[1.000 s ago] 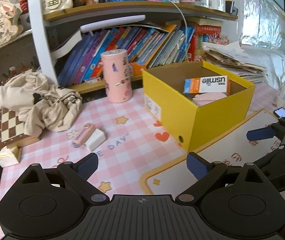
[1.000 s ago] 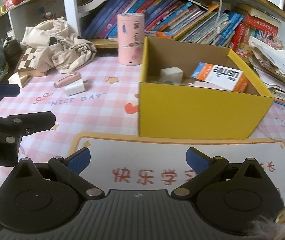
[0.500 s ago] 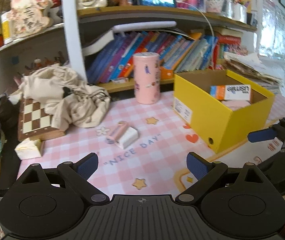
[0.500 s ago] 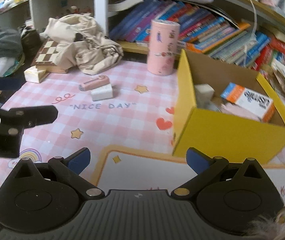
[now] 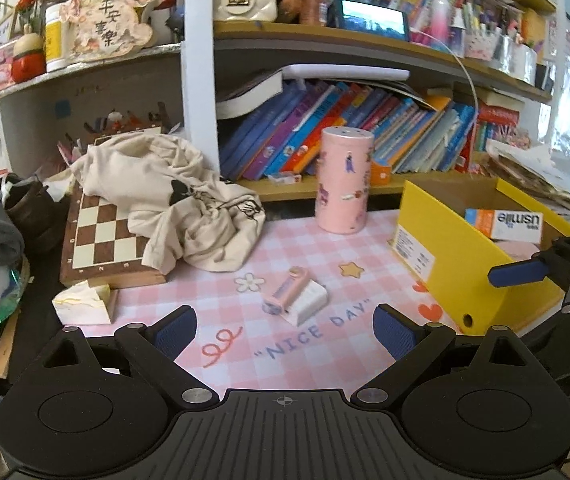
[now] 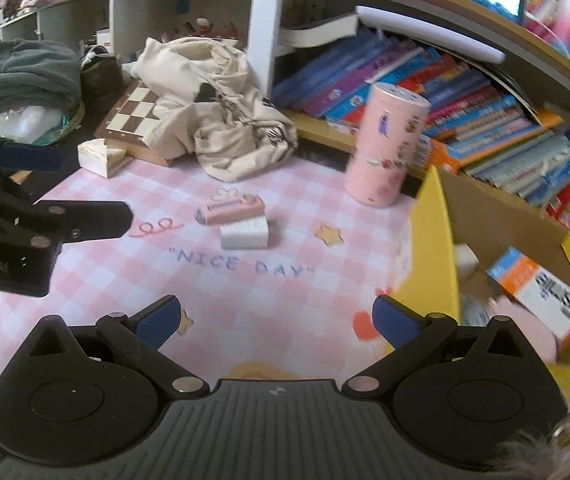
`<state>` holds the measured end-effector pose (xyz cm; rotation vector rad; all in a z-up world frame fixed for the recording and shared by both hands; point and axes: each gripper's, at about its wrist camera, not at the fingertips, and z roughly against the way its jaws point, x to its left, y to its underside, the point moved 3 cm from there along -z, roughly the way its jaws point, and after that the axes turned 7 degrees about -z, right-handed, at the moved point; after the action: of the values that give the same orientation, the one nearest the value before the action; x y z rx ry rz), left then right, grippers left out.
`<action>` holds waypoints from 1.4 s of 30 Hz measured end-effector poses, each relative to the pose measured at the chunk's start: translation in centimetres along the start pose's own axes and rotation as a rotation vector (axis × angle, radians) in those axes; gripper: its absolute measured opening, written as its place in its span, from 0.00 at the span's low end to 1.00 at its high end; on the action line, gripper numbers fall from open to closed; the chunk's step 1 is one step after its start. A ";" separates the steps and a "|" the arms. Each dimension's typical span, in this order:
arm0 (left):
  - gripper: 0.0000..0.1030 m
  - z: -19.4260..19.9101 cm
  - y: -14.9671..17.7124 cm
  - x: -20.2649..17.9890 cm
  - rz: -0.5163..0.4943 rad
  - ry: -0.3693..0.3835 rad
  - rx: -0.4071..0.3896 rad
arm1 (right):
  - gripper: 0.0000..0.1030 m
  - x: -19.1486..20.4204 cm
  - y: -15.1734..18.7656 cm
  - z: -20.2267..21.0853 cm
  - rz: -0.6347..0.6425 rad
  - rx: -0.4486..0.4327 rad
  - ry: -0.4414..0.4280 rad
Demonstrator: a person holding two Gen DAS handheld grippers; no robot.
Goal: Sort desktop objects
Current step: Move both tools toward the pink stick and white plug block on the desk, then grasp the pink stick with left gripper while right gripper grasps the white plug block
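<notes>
A small pink device (image 5: pixel 283 290) (image 6: pixel 229 209) lies on the pink checked mat beside a white block (image 5: pixel 309 309) (image 6: pixel 243 233). A tall pink canister (image 5: pixel 344 185) (image 6: pixel 385 144) stands near the shelf. The yellow box (image 5: pixel 445 256) (image 6: pixel 437 248) at the right holds an orange-and-white carton (image 5: pixel 505 223) (image 6: pixel 541 292) and a white cube (image 6: pixel 465 257). My left gripper (image 5: pixel 284 330) is open, short of the pink device, with nothing between its fingers. My right gripper (image 6: pixel 275 318) is open too, above the mat by the box's left wall.
A beige cloth (image 5: pixel 173 200) is heaped over a chessboard (image 5: pixel 103 240) at the left. A white wedge-shaped box (image 5: pixel 81 304) lies at the mat's left edge. Leaning books (image 5: pixel 345 132) fill the shelf behind. Grey folded clothes (image 6: pixel 25 76) sit far left.
Both grippers have swung left, away from the yellow box and towards the pink device and white block. The box has slid to the right of both views. Jaws stayed open.
</notes>
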<state>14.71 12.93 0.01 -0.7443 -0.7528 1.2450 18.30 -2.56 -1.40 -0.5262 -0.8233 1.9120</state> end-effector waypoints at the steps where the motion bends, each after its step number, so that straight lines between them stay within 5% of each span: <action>1: 0.94 -0.3 -0.2 0.3 0.002 0.000 -0.001 | 1.00 0.2 -0.3 -0.4 0.008 0.001 -0.007; 11: 0.92 -5.8 -1.3 1.3 0.006 0.054 0.041 | 0.99 1.4 -1.8 -5.0 0.023 0.027 -0.062; 19: 0.63 -11.0 -1.2 1.5 0.014 0.106 0.116 | 0.92 1.4 -2.3 -9.1 -0.012 0.062 -0.085; 32: 0.41 -16.1 -0.5 1.9 0.040 0.152 0.199 | 0.74 0.8 -2.9 -13.9 -0.051 0.067 -0.072; 38: 0.23 -16.7 -0.3 2.4 0.074 0.172 0.200 | 0.64 1.0 -3.5 -15.2 -0.043 0.059 -0.078; 42: 0.23 -16.4 -0.4 3.6 0.117 0.154 0.186 | 0.61 1.0 -3.8 -15.9 -0.043 0.059 -0.085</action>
<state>29.08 15.12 -8.40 -0.7295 -0.4656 1.3263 30.62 4.62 -9.38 -0.3904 -0.8237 1.9238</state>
